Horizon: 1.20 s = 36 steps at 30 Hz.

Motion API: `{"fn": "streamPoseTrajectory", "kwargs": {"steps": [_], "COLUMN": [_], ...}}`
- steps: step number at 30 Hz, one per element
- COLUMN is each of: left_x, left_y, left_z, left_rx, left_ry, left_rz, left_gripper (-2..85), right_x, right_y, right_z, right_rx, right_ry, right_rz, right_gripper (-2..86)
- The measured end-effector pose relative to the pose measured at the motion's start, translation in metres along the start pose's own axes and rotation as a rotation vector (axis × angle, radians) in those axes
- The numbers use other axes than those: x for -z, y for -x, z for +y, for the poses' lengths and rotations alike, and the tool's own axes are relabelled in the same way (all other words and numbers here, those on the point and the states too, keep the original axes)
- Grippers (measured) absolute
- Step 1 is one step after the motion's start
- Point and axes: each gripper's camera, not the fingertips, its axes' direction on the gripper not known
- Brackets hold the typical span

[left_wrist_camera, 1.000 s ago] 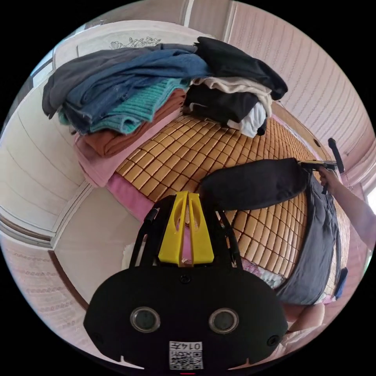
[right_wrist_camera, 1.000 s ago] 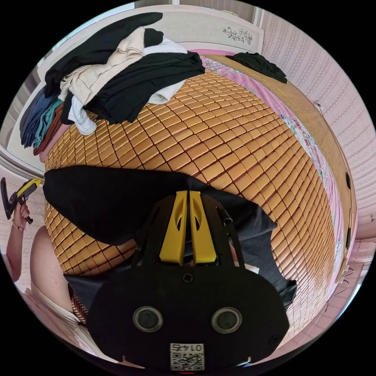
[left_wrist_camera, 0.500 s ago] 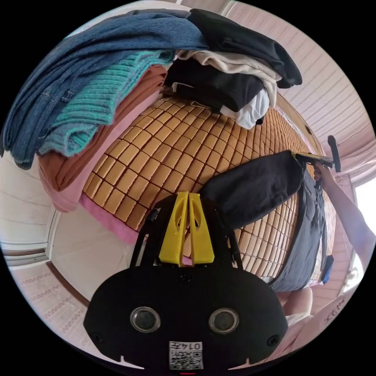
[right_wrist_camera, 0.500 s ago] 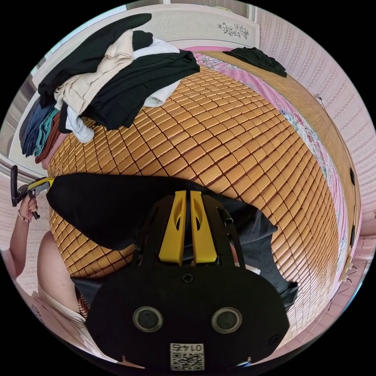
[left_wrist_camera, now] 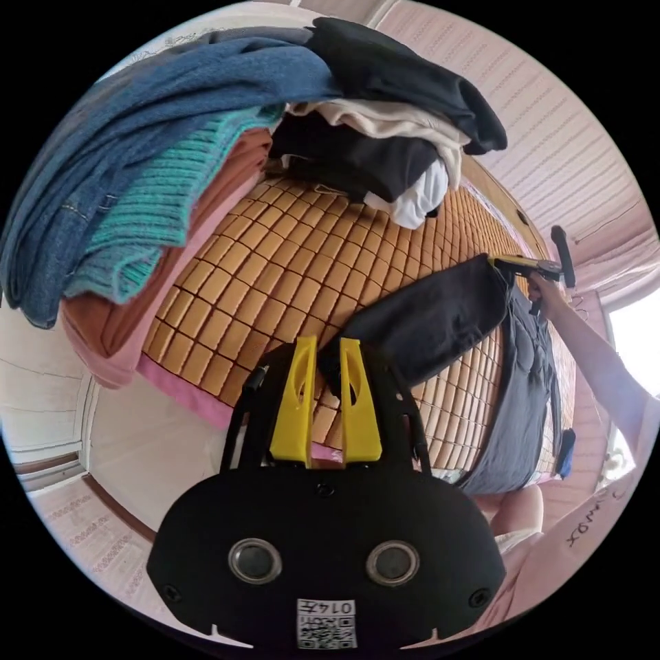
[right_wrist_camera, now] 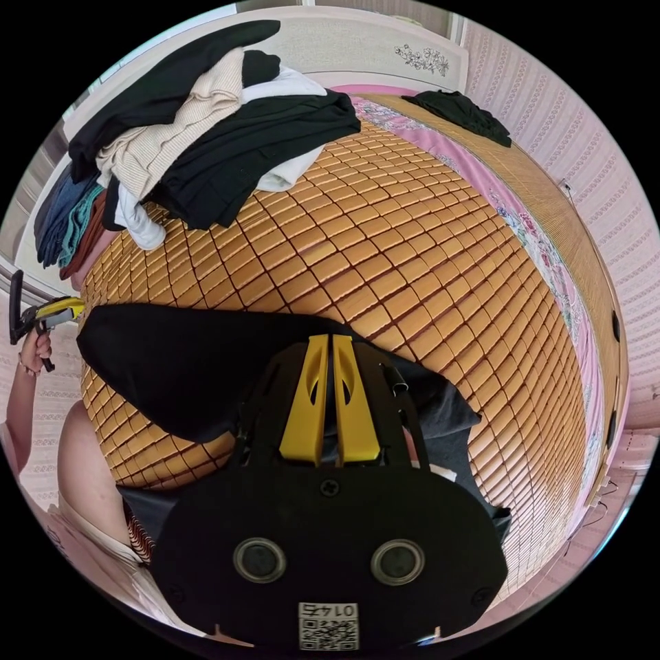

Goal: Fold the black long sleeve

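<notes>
1. Black long sleeve (right_wrist_camera: 185,364) lies across the near edge of my bed, on the bamboo mat (right_wrist_camera: 412,275), stretched between my two grippers; part of it hangs off the mat's edge toward my body.
2. Left gripper (left_wrist_camera: 324,357), seen in the left gripper view: its yellow jaws stand parted with a clear gap, one end of the garment (left_wrist_camera: 426,323) just at the tips and between them; the jaws are not pressing on the cloth.
3. That same gripper (right_wrist_camera: 58,311) appears at the left edge of the right gripper view, held in my left hand (right_wrist_camera: 34,347), its tip right at the cloth's far end.
4. Right gripper (right_wrist_camera: 328,361), seen in the right gripper view: its jaws are drawn close together, dark fabric showing in the narrow slit between them and around them; they are clenched on the shirt.
5. It (left_wrist_camera: 512,263) also shows at the right of the left gripper view, in my right hand (left_wrist_camera: 543,289), pinching the cloth's other end.
6. Behind, a pile of clothes (left_wrist_camera: 172,158) sits on the mat: denim, teal knit, rust, pink, then black, cream and white pieces (right_wrist_camera: 206,130); a small dark garment (right_wrist_camera: 460,113) lies well apart, near the headboard (right_wrist_camera: 357,41).
</notes>
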Motion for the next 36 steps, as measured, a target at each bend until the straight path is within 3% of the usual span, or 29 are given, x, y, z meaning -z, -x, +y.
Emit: {"fn": "streamPoseTrajectory", "kwargs": {"steps": [4, 9, 13, 20, 28, 36], "left_x": [-0.009, 0.034, 0.018, 0.018, -0.004, 0.007], "left_y": [-0.012, 0.0, 0.027, 0.031, 0.024, 0.03], "left_z": [0.006, 0.007, -0.002, 0.028, 0.032, 0.066], "left_rx": [-0.033, -0.006, 0.092, 0.055, -0.012, -0.031], "left_ry": [-0.002, -0.249, -0.211, -0.177, -0.108, -0.133], "left_rz": [-0.073, -0.137, -0.163, -0.07, -0.052, 0.016], "left_gripper": [0.8, -0.2, 2.2, 5.8, 0.6, 0.7], "right_x": [-0.001, -0.002, -0.005, 0.021, 0.036, 0.007], "right_y": [0.005, 0.014, 0.02, 0.05, 0.228, 0.372], "right_z": [0.002, 0.001, 0.0, -0.001, -0.053, -0.111], "right_rx": [0.001, 0.02, 0.004, 0.086, 0.51, 0.754], "right_ry": [0.002, -0.005, -0.022, -0.076, -0.116, -0.017], "right_rz": [0.004, -0.007, -0.009, 0.055, -0.247, -0.286], "right_gripper": [-0.7, -0.8, -0.8, -0.3, 3.9, 5.6]}}
